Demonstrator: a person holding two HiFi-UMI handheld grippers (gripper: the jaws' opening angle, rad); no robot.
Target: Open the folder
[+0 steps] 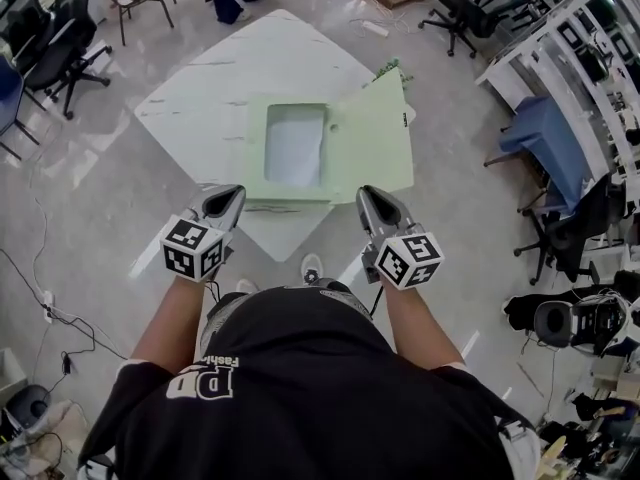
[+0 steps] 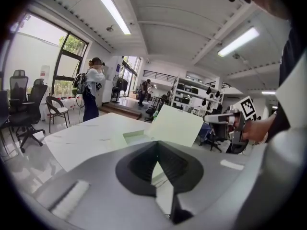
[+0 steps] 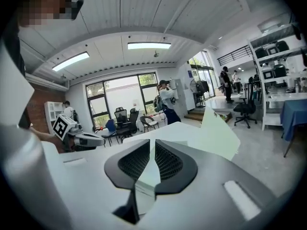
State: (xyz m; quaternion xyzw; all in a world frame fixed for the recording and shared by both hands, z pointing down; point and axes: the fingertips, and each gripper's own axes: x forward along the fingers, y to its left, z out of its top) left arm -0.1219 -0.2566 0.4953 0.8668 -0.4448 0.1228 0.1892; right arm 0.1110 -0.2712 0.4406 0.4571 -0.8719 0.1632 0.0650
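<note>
Left tongs pinched together, empty, off near edge of bench. Ahead of us, green folder lies on bench, spine running away from us, cover tilted up on right. Right tongs at narrow slit, nothing between, nearer cover. We judge any further swing falls to right.

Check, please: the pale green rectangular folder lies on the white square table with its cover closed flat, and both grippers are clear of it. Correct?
No: in the head view the pale green rectangular folder on the white square table has its cover raised open. The left gripper and right gripper are clear of it.
</note>
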